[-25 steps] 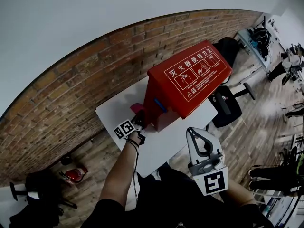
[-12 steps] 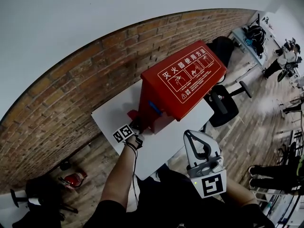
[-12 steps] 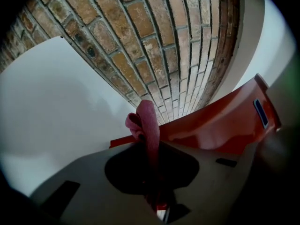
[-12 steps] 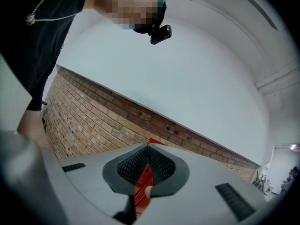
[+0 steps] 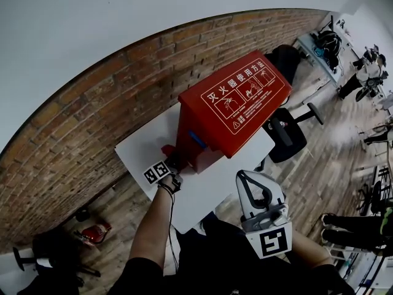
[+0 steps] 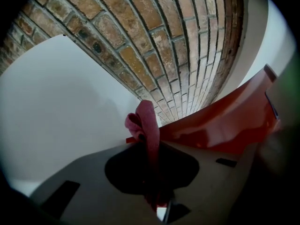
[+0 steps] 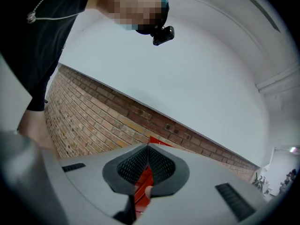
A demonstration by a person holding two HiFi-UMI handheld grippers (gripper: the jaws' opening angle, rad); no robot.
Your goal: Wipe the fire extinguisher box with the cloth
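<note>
The red fire extinguisher box (image 5: 236,103) stands on a white table (image 5: 212,192) against a brick wall, its sloped lid printed with white instructions. My left gripper (image 5: 174,160) is at the foot of the box's left end, shut on a pink cloth (image 5: 167,150). In the left gripper view the cloth (image 6: 146,122) sticks up between the jaws of the left gripper (image 6: 150,142), next to the box's red side (image 6: 225,123). My right gripper (image 5: 241,176) hangs near the table's front edge, shut and empty. Its closed tips (image 7: 147,147) point up at the wall, the box (image 7: 142,184) showing behind them.
The brick wall (image 5: 92,112) runs behind the table. A black office chair (image 5: 287,134) stands to the right of the table on the wooden floor. A red object (image 5: 95,231) and dark gear lie on the floor at lower left. Desks and people are at far right.
My left gripper with the cloth has slid slightly down the box's left end toward the table. The right gripper has hardly moved.
</note>
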